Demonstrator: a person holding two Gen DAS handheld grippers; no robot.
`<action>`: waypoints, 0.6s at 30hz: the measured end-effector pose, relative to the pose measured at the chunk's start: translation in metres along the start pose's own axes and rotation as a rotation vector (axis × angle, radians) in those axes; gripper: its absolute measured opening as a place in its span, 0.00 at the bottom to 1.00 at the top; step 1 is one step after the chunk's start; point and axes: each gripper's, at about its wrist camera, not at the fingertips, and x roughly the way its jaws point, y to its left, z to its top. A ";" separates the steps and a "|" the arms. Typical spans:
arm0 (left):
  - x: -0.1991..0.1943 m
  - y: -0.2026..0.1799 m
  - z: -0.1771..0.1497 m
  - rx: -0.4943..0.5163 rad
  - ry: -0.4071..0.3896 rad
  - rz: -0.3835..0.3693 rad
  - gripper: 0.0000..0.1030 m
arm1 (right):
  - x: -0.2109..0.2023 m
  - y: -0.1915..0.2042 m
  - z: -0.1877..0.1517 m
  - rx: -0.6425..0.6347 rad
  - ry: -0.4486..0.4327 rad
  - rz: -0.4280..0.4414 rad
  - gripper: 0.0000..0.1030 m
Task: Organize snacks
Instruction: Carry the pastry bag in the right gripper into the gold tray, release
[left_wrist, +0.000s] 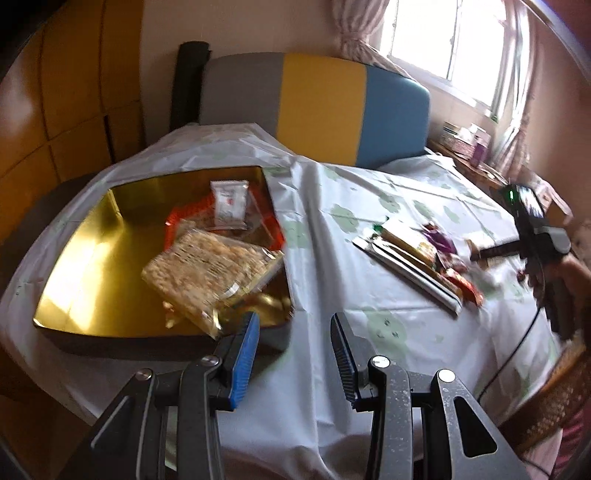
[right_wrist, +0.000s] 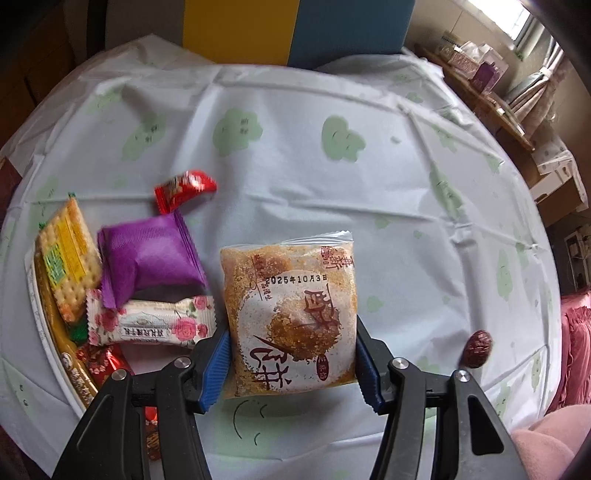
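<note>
Brown pastry packet (right_wrist: 291, 317) — right gripper (right_wrist: 293, 363)

Home dining room, clothed table (right_wrist: 295, 110), curtained window (left_wrist: 443, 37), colour-block chair (left_wrist: 321, 103), wooden cabinets (left_wrist: 74, 74)

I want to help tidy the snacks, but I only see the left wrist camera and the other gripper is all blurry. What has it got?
Observer: The right gripper has its fingers pressed against both sides of a clear pastry packet full of brown crumbs.
Operator: Is there writing on it?
Observer: Yes, a printed date reading 2025, 10, 3, above big dark red characters.
Operator: What is next to it?
Observer: A rose-patterned wrapper lies on the tablecloth just left of the packet, beside the gripper's left finger.
</note>
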 end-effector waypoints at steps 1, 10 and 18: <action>0.000 -0.001 -0.003 -0.001 0.002 -0.013 0.40 | -0.008 -0.001 0.002 0.008 -0.022 -0.007 0.58; -0.001 -0.016 -0.019 0.045 -0.015 -0.080 0.40 | -0.085 0.065 0.021 -0.124 -0.179 0.263 0.58; 0.003 -0.005 -0.020 -0.005 -0.015 -0.083 0.40 | -0.126 0.188 0.026 -0.386 -0.196 0.560 0.58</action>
